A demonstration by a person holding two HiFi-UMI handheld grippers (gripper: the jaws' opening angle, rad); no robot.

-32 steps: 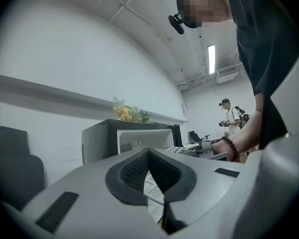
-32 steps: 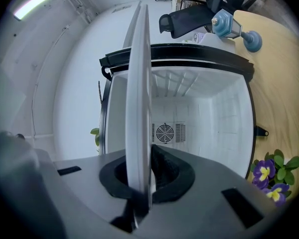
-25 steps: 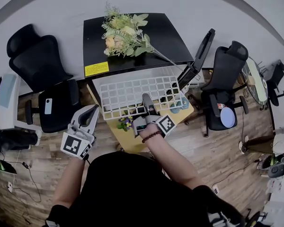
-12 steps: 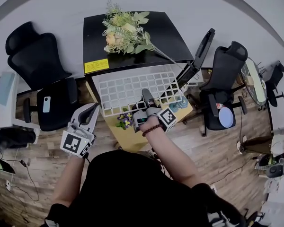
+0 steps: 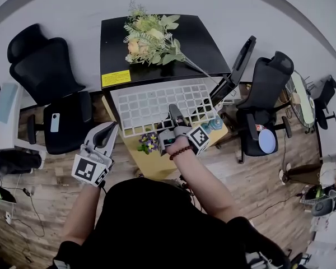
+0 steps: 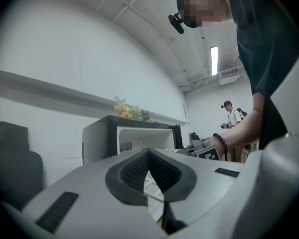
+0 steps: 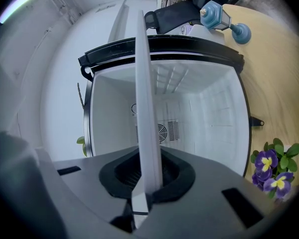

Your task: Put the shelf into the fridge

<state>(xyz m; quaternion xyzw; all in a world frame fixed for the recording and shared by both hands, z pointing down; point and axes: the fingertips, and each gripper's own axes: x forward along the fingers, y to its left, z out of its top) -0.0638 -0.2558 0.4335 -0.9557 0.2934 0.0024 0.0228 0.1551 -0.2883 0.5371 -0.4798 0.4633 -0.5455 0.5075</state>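
Note:
A white wire shelf [image 5: 157, 105] lies flat in front of the open black fridge [image 5: 157, 43], its far edge at the fridge mouth. My right gripper [image 5: 173, 115] is shut on the shelf's near edge. In the right gripper view the shelf [image 7: 147, 98] shows edge-on, clamped between the jaws [image 7: 148, 176] and pointing into the white fridge interior [image 7: 199, 103]. My left gripper [image 5: 105, 134] hangs at the lower left, off the table, shut and holding nothing. In the left gripper view, that gripper's closed tips [image 6: 148, 156] sit before the fridge's side [image 6: 104, 138].
The fridge door [image 5: 239, 60] stands open to the right. A bouquet [image 5: 151, 38] lies on the fridge top. Purple flowers [image 5: 148, 143] and a blue ornament [image 5: 213, 125] sit on the small wooden table [image 5: 157, 164]. Black office chairs [image 5: 50, 77] [image 5: 266, 105] stand on both sides.
My right gripper has pushed the shelf a little farther toward the fridge. The left gripper has stayed where it was.

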